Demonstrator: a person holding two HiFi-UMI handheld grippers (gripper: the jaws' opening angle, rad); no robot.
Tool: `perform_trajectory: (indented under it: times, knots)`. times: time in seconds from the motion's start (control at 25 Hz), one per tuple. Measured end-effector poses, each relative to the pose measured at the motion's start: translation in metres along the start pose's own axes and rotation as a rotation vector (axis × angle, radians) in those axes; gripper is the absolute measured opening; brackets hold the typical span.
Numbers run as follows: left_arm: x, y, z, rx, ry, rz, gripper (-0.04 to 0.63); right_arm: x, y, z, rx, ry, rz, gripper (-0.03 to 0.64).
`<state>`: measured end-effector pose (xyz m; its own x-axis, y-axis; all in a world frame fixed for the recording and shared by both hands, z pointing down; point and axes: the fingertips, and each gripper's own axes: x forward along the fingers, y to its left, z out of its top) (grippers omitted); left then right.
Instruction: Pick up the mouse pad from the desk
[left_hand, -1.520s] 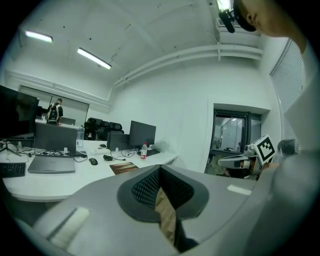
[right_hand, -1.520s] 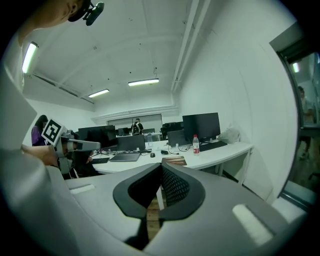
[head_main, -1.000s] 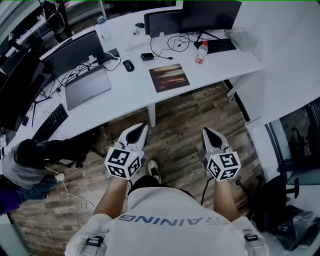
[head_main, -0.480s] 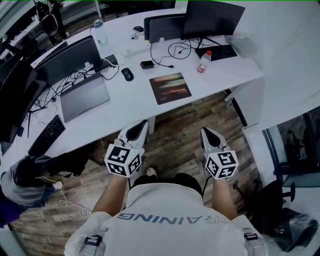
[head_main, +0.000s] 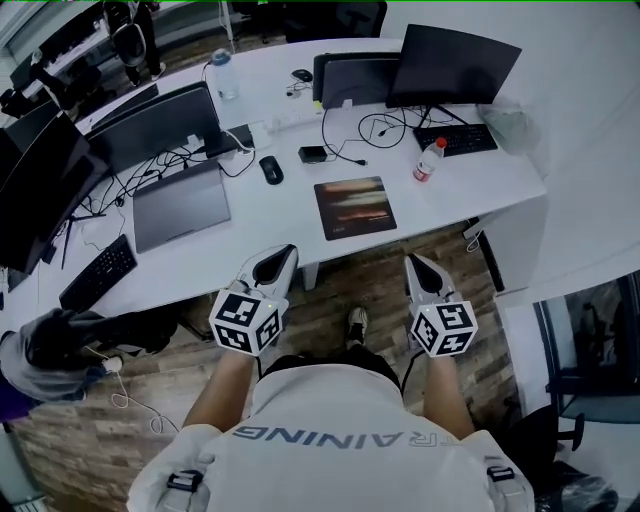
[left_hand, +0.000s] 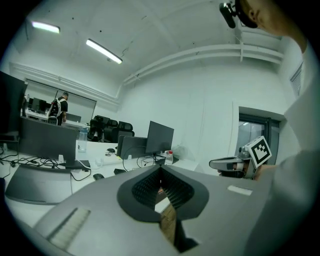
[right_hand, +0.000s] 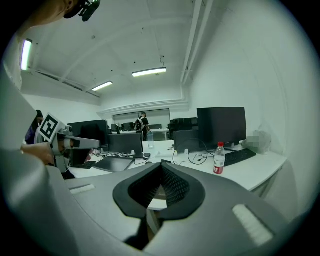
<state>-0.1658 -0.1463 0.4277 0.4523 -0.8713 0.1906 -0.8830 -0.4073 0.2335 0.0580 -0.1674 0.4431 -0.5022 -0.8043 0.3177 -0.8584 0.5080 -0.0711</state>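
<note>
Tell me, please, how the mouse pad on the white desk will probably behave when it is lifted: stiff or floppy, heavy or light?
The mouse pad lies completely flat and looks very thin, so it is probably light and would likely droop if lifted by one edge. Flush with the desk, its edge may be hard to get under.

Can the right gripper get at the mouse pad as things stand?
Likely yes, once closer: the mouse pad lies bare near the desk edge, nothing between it and the shut right gripper.
</note>
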Motion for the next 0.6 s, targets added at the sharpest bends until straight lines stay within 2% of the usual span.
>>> perform_trajectory:
  times: [0.12,0.32,0.6]
  knots:
    - [0.021,0.007,0.016,-0.002,-0.025,0.04,0.0,0.029,-0.019,0.02,-0.01,-0.02,0.044,0.013]
    - [0.068,0.004,0.036,0.019,-0.035,0.062,0.0,0.06,-0.055,0.049,-0.029,-0.04,0.093,0.012]
    - [0.128,0.001,0.047,0.021,-0.039,0.108,0.0,0.096,-0.125,0.056,-0.014,-0.012,0.11,0.013]
